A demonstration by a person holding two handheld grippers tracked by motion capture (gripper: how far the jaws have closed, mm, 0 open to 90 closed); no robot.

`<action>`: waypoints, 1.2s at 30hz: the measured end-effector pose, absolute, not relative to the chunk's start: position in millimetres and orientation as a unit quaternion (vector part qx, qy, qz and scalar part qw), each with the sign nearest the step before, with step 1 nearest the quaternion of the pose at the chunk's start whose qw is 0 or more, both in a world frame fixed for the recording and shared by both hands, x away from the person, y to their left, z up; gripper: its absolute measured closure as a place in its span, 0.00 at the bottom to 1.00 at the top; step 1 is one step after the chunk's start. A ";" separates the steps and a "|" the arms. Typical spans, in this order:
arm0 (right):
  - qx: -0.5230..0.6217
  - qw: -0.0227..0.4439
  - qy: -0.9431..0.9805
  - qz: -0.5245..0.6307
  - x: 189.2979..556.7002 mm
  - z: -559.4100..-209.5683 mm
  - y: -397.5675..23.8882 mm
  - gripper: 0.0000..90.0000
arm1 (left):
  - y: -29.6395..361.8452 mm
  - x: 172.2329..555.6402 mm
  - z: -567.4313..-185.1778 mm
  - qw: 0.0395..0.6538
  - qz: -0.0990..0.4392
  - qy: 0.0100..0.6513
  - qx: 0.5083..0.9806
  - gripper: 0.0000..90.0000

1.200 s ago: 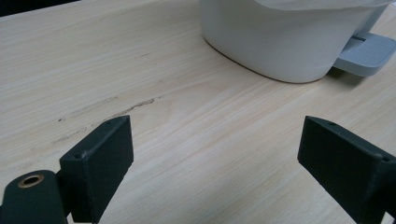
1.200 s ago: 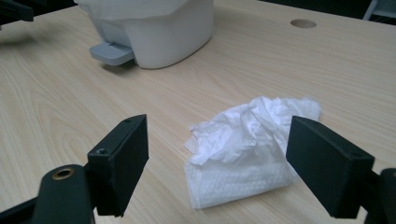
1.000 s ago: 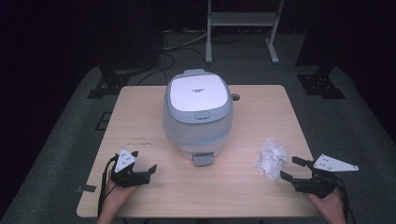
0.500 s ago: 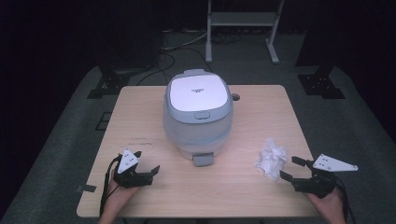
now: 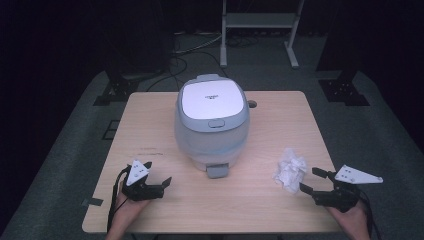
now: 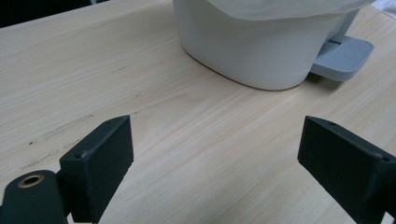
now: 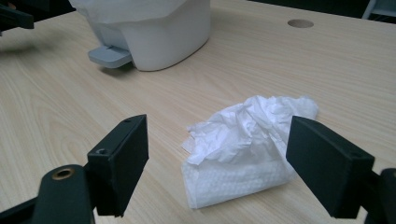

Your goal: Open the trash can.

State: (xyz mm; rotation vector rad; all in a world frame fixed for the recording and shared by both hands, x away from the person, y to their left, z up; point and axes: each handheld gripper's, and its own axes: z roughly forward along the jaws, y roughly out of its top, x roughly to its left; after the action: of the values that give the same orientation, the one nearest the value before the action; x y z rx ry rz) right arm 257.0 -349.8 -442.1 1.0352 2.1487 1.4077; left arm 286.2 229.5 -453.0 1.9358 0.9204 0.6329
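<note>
Resting low near the right front corner of the wooden table (image 5: 150,115), the right gripper (image 5: 312,181) has its two black jaws spread wide, and they hold nothing. Just beyond its tips lies a crumpled white tissue (image 5: 289,168), loose on the wood; in the right gripper view the tissue (image 7: 247,140) sits between the lines of the two jaws but a little farther out, and the jaws do not touch it. It is bunched and creased on its upper side, with a flatter, folded layer underneath against the tabletop. At the left front of the table the left gripper (image 5: 160,181) is also spread open and empty, with bare wood between its jaws in the left gripper view, and it points toward the middle of the table. There, well apart from both grippers, stands a small white pedal bin (image 5: 212,125) with a grey-rimmed lid that is shut. Its grey foot pedal (image 5: 217,171) sticks out at the near side, flat on the table, and a thin white liner hangs over the upper part of the body. The tissue lies to the right of the bin and nearer to the front edge, clear of the pedal. A small round hole (image 5: 251,104) is cut into the tabletop at the far side, just right of the bin. A hand (image 5: 352,220) at the near edge holds the right gripper from behind.
</note>
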 end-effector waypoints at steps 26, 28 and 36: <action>0.364 0.186 0.764 0.499 256.6 -438.8 -348.0 0.22 | 177.7 287.2 -446.2 0.461 0.198 0.305 0.810 0.17; 0.364 0.187 0.763 0.500 255.8 -438.3 -348.3 0.22 | 170.5 288.4 -444.7 0.464 0.195 0.300 0.810 0.17; 0.360 0.189 0.765 0.500 253.9 -436.7 -347.9 0.22 | 136.6 292.7 -440.4 0.473 0.178 0.267 0.821 0.24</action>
State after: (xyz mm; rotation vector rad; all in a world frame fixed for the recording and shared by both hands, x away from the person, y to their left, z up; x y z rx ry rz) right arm 253.9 -347.9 -436.7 1.0120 2.1501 1.4052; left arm 292.7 136.6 -440.4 2.0081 0.6524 0.4352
